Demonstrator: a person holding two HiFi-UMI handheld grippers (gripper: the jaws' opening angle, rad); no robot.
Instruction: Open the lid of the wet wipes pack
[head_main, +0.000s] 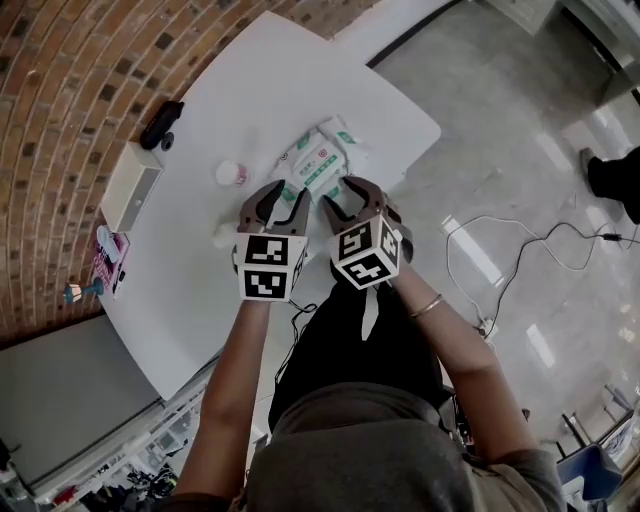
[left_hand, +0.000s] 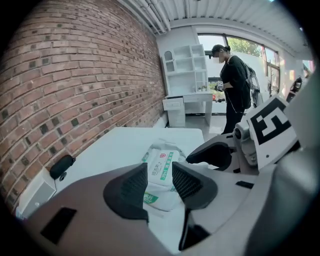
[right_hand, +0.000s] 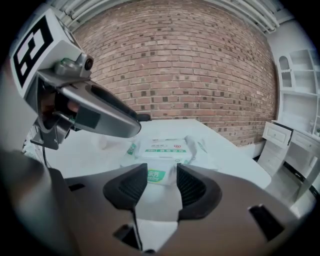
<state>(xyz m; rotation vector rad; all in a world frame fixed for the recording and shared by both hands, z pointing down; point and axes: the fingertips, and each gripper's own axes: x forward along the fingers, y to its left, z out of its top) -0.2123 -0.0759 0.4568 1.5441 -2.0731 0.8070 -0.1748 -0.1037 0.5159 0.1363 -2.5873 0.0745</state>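
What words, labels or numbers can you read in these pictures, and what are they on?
Wet wipes pack: green and white label with a red logo; print too blurred to read.
Marker cubes: black-and-white square patterns only, no words.
Pink packet at the table's edge: print too small to read.
No text can be quoted.

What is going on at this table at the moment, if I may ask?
A person holds a claw in each hand over a white table. The left claw and the right claw are both open and hover at the near end of the wet wipes pack. Neither grips it. The pack's lid looks closed.
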